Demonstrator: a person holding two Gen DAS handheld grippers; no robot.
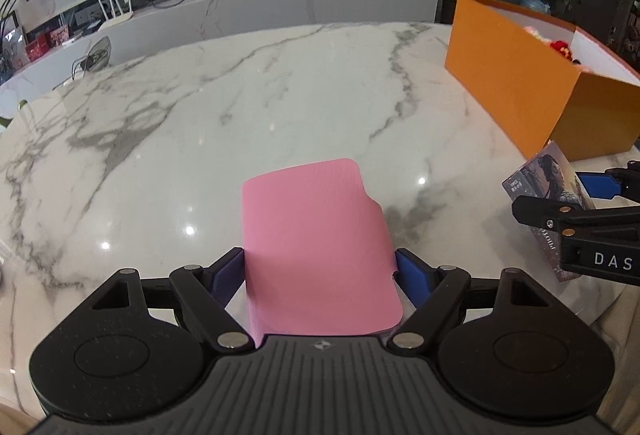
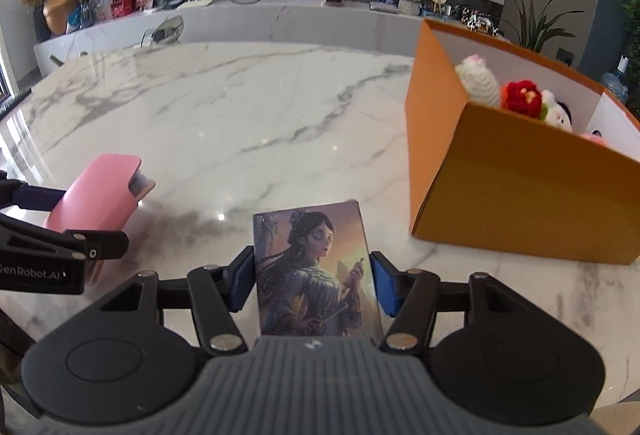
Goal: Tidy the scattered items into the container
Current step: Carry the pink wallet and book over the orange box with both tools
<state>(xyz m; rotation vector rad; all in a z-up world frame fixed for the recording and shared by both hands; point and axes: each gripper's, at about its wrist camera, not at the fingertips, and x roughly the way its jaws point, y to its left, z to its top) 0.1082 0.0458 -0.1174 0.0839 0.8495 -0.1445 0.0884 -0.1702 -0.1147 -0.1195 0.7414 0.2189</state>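
Observation:
My left gripper (image 1: pixel 320 271) is shut on a pink flat case (image 1: pixel 316 247), held above the marble table; the case also shows in the right wrist view (image 2: pixel 96 195). My right gripper (image 2: pixel 314 283) is shut on a small box with a painted woman on its front (image 2: pixel 316 271), which also shows at the right edge of the left wrist view (image 1: pixel 548 187). The open orange box (image 2: pixel 520 195) stands on the table to the right and ahead, with crocheted toys (image 2: pixel 520 97) inside; it also shows in the left wrist view (image 1: pixel 512 75).
The white marble table (image 1: pixel 240 107) spreads ahead and to the left. Behind it runs a long white counter (image 2: pixel 280 19) with a heater, plants, a router and ornaments. The two grippers are side by side, the left one to the left of the right.

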